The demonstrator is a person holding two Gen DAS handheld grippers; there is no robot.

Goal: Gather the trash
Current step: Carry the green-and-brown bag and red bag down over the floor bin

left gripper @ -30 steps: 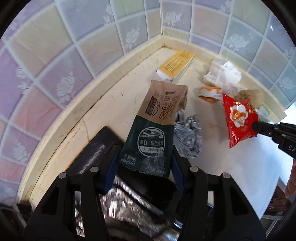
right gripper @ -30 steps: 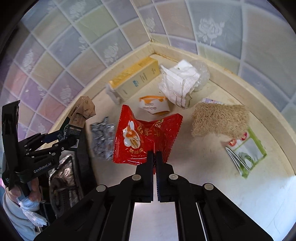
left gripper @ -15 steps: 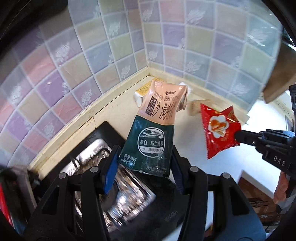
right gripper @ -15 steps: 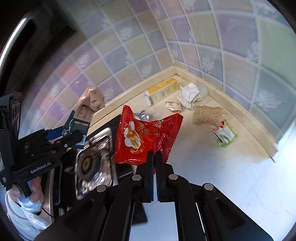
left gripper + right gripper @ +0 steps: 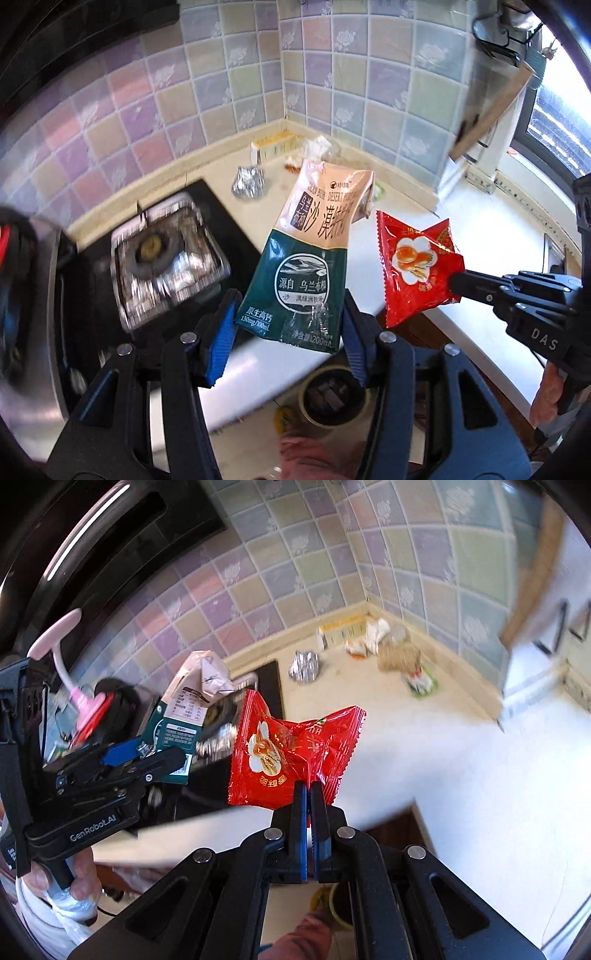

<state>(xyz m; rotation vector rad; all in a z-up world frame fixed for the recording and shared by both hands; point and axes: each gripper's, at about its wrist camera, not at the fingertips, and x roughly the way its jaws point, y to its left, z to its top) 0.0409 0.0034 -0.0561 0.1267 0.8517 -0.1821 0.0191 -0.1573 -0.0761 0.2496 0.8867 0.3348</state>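
**Both grippers lifted off the counter with trash in hand**

We hold the left gripper (image 5: 290,325) clamped on a flattened green-and-beige milk carton (image 5: 308,266), its blue pads pressed against the carton's lower edges, the carton standing upright in the air above the counter edge. We hold the right gripper (image 5: 307,794) pinched almost closed on the bottom edge of a crinkled red plastic snack wrapper (image 5: 291,757), which fans out above the fingers, just beside the carton.

More trash lies in the tiled corner of the pale stone countertop (image 5: 424,738): a crumpled silver foil packet (image 5: 303,665), a yellow-and-white cardboard box (image 5: 341,629), white crumpled paper (image 5: 376,631) and a tan fibrous scrubber (image 5: 400,655). A foil-lined gas burner (image 5: 166,258) sits left of the carton, blurred. Below the counter edge is a round yellowish-rimmed bin (image 5: 334,397).
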